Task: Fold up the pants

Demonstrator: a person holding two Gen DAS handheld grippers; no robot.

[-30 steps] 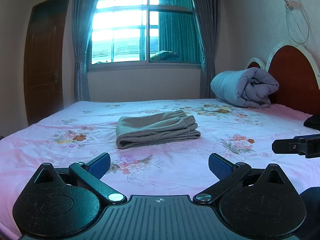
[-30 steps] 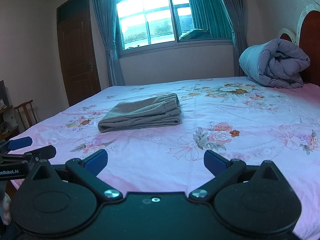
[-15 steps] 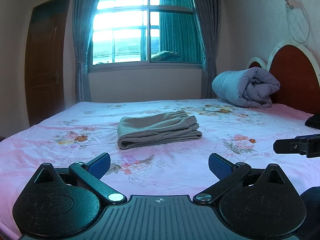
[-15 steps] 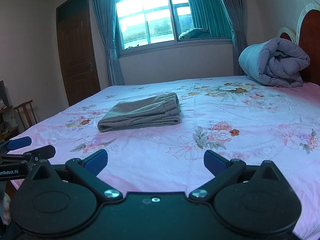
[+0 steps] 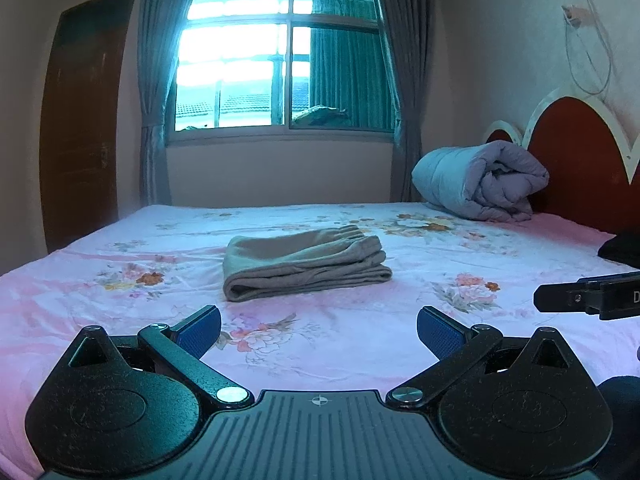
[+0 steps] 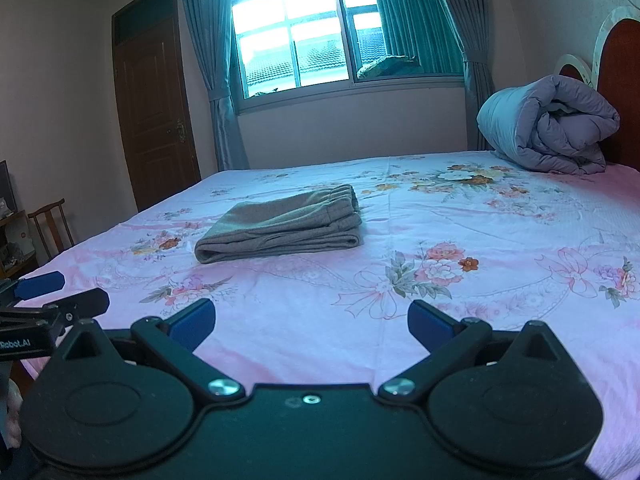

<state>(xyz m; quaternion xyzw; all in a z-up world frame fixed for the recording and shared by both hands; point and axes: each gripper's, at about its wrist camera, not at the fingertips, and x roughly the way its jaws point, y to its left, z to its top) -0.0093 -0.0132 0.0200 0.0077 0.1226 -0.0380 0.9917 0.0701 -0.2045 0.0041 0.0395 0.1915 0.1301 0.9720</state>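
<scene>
Grey-brown pants (image 5: 304, 264) lie folded in a compact stack on the pink floral bed sheet (image 5: 360, 340), waistband at the far right end. The right wrist view shows the same pants (image 6: 280, 226) left of centre. My left gripper (image 5: 319, 330) hovers over the near part of the bed, open, well short of the pants, nothing between its blue pads. My right gripper (image 6: 311, 320) is also open and empty, held back from the pants. Each gripper shows at the edge of the other's view: the right one (image 5: 592, 300), the left one (image 6: 52, 300).
A rolled grey-blue duvet (image 5: 480, 180) sits by the red headboard (image 5: 576, 160) at the far right. A dark item (image 5: 624, 248) lies at the right bed edge. Beyond the bed are a window with curtains (image 5: 280, 60), a wooden door (image 6: 156, 112) and a chair (image 6: 52, 228).
Both grippers have stayed open and almost still; the views drifted only slightly. The folded pants have not moved.
</scene>
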